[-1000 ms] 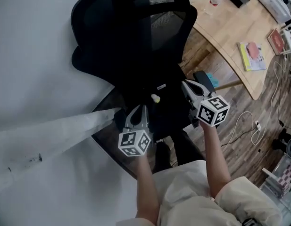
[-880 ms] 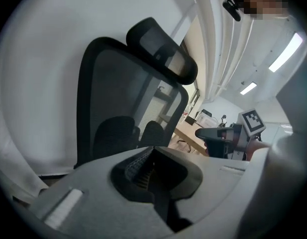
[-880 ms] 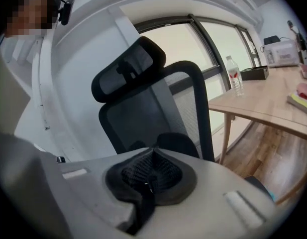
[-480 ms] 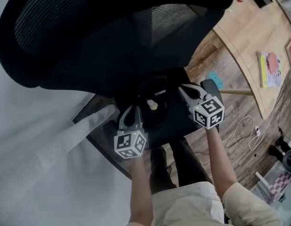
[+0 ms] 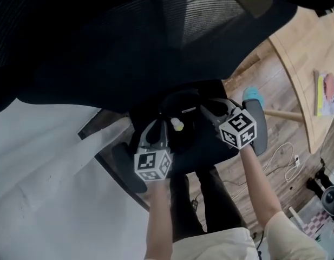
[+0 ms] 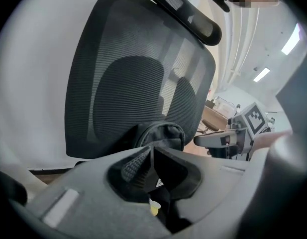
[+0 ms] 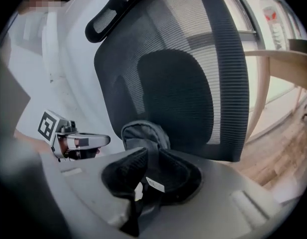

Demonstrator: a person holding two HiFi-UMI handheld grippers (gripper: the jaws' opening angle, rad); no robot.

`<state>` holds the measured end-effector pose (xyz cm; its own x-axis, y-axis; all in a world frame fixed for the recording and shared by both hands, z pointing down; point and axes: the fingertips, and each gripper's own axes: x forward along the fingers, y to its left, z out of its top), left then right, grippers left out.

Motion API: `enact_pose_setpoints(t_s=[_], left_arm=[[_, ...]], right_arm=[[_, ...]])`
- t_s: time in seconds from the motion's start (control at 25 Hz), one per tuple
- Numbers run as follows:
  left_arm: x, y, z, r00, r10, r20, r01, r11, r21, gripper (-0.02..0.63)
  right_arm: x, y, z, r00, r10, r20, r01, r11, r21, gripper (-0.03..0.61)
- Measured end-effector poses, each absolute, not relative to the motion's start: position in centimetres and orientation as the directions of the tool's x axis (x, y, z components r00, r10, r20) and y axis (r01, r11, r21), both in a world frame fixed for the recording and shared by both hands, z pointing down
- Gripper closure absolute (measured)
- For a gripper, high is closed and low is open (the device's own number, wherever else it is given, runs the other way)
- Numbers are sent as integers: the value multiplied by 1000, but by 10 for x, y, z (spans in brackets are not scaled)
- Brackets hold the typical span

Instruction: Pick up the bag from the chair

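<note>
A small black bag with a yellowish tag sits on the seat of a black mesh office chair, leaning against its back. My left gripper is low at the bag's left, jaws shut with nothing clearly between the pads. My right gripper is at the bag's right. Its jaws have just been opening and stand slightly apart. Black fabric with a white label shows in their gap, and the pads do not press on it. Each gripper view shows the rounded bag ahead.
The chair's right armrest is just beyond my right gripper. A curved wooden desk with a booklet stands at the right. A white cable lies on the wood floor. A white wall fills the left.
Both grippers have sunk toward the seat, on either side of the bag. The chair back now fills far more of the head view.
</note>
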<state>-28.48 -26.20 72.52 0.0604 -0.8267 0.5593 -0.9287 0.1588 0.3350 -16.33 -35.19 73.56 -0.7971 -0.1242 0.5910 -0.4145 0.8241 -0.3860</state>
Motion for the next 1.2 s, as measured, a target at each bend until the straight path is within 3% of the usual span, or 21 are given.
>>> enact_pose_setpoints(t_s=[0.12, 0.2, 0.44, 1.0, 1.2], left_arm=[[-289, -265, 747, 34, -820, 571, -922, 194, 334, 586], [-295, -267, 757, 16, -822, 569, -914, 219, 342, 512], [-294, -270, 789, 50, -800, 598, -879, 249, 407, 386], [-294, -299, 820, 73, -776, 626, -897, 223, 382, 370], [-288, -300, 820, 89, -769, 633, -903, 206, 378, 418]], right_arm=[[-165, -353, 755, -793, -111, 599, -408, 827, -387, 472], [-168, -353, 767, -789, -98, 607, -402, 829, -389, 403], [-169, -367, 782, -790, -142, 596, -427, 825, -370, 337], [-193, -363, 816, -806, -53, 590, -303, 892, -334, 341], [-187, -361, 824, -817, -75, 572, -336, 868, -366, 415]])
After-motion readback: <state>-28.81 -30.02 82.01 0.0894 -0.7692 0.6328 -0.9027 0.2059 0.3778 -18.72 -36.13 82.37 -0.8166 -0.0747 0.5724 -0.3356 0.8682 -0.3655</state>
